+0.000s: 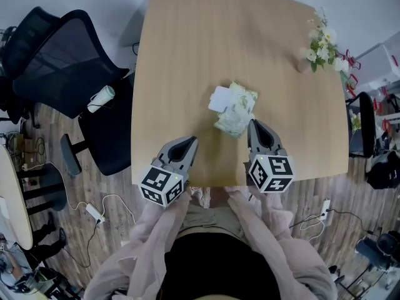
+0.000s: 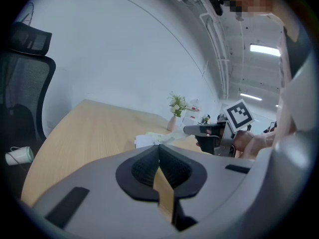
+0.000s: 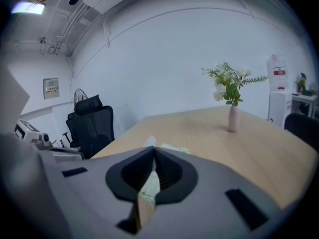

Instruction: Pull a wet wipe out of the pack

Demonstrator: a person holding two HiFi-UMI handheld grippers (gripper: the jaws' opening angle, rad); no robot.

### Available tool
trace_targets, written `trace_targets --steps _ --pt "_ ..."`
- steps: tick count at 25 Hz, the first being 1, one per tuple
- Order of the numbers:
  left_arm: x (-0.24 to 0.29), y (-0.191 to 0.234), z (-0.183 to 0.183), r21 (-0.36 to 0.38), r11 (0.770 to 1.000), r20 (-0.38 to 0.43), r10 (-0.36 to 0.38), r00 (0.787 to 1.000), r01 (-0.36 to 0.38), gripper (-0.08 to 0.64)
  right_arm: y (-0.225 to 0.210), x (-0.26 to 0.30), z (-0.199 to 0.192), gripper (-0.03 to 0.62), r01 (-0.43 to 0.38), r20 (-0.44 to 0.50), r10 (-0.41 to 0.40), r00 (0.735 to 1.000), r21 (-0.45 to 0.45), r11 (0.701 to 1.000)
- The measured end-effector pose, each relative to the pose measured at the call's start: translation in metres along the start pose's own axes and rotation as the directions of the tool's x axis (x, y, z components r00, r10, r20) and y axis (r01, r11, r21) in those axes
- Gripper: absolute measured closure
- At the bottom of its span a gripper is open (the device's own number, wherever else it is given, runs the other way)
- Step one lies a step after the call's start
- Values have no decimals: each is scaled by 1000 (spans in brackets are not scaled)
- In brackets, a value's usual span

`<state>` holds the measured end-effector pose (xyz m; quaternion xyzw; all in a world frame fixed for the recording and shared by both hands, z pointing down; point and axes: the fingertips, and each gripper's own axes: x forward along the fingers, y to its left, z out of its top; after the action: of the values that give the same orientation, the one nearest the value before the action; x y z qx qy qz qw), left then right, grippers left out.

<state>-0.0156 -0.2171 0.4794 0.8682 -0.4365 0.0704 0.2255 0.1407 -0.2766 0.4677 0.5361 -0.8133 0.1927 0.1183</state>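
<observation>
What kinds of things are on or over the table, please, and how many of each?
Grippers: 2, the left gripper and the right gripper, both shut
Wet wipe pack: 1
White piece at the pack, wipe or flap: 1
Vase of flowers: 1
Total: 5

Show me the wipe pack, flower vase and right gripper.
wipe pack [image 1: 239, 112], head view, green wrapper's middle.
flower vase [image 3: 232, 118], right gripper view, vase body.
right gripper [image 1: 252, 124], head view, shut jaw tips.

Pink sleeves [image 1: 149, 233], black top [image 1: 212, 269]; grey left gripper [image 1: 190, 140] and right gripper [image 1: 253, 124].
</observation>
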Motion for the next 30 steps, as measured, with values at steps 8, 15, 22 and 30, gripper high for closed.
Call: trace_targets --steps 8,15,22,30 --pt "-6 -4 -1 7 1000 4 -8 1000 8 548 0 -11 2 580 15 19 -15 1000 5 1000" --pt "-11 -6 -1 13 1000 11 -16 1000 16 548 4 -19 0 580 27 23 -28 999 9 1000" --pt "-16 -9 -2 16 1000 12 -25 1000 25 548 6 -28 0 580 37 31 -37 999 7 999" --pt "-22 -12 -4 23 999 12 -37 999 37 548 12 -37 -2 580 43 40 -44 998 13 999"
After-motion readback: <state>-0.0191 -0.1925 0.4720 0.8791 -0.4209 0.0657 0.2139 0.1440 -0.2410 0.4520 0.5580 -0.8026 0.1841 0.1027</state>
